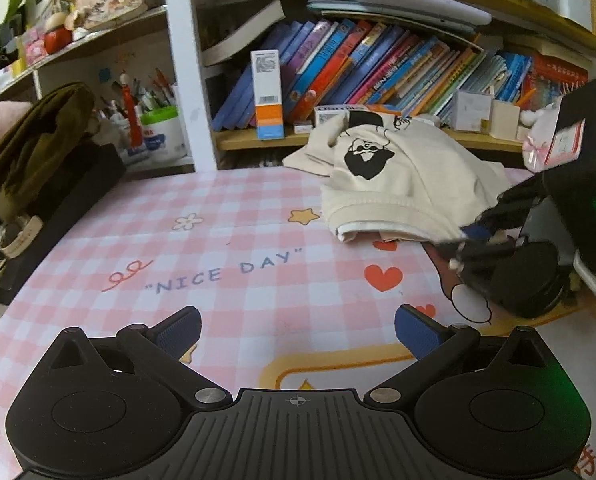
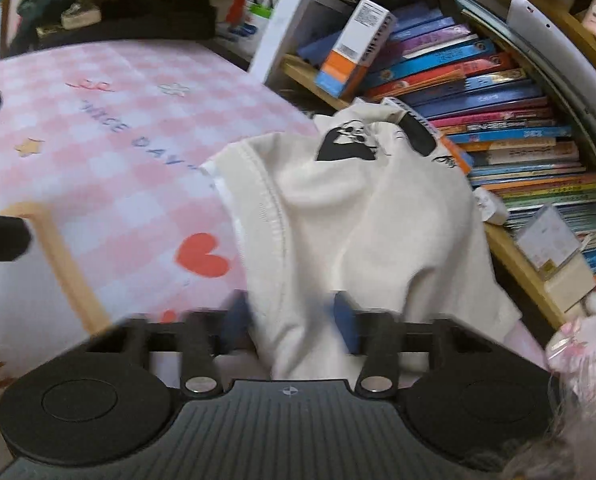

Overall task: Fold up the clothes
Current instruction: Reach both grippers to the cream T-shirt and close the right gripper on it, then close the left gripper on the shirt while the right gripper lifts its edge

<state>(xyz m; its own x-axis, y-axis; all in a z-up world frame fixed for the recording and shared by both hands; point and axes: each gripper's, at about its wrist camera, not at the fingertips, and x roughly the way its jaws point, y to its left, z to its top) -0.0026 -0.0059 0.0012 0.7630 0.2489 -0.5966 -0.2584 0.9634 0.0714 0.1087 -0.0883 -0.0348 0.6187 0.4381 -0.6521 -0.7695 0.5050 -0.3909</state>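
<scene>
A cream shirt [image 1: 398, 176] with a black cartoon print lies crumpled at the far right of the pink checked tablecloth [image 1: 218, 240], against the bookshelf. My left gripper [image 1: 298, 332] hovers open over bare cloth near the "NICE DAY" lettering, well short of the shirt, with nothing between its blue pads. My right gripper [image 1: 468, 240] reaches in from the right at the shirt's near hem. In the right wrist view the shirt [image 2: 358, 220] bunches between the blurred blue pads of the right gripper [image 2: 292, 320], which is shut on the fabric.
A bookshelf packed with leaning books [image 1: 378, 64] runs along the back, right behind the shirt. An olive garment [image 1: 38, 140] sits on a black box [image 1: 78, 192] at the left. A pen cup [image 1: 158, 132] stands behind it. Pink fluffy items [image 2: 586, 344] lie at far right.
</scene>
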